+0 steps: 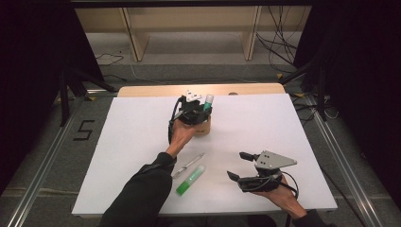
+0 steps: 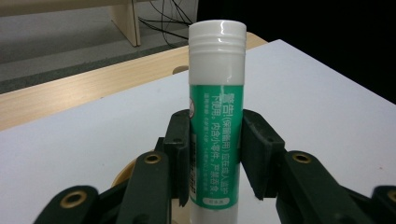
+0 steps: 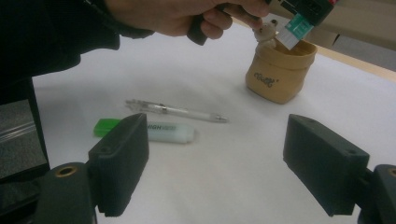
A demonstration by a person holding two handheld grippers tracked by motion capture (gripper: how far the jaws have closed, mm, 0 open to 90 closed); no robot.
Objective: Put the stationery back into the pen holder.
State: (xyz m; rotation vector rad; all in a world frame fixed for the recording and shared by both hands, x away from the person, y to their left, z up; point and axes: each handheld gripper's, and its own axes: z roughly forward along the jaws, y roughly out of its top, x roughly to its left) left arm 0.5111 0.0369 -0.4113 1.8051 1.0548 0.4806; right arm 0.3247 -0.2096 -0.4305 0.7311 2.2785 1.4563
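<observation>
Jaws of the left gripper (image 2: 215,163) clamp the green-and-white plastic glue stick (image 2: 216,112) upright over the tan pouch-like holder (image 3: 279,70) at the far middle, apparently for dropping in, while the right gripper (image 3: 217,163) waits near-right, 2 jaws open and empty.

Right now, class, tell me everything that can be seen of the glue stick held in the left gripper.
The glue stick is a round tube, seemingly plastic, with a ribbed white cap on top and a green label printed in white characters. It stands upright between the left gripper, whose black pads press on its two sides. In the high view it hangs over the tan pot at the far side of the white table; whether its lower end touches the pot cannot be told.
</observation>
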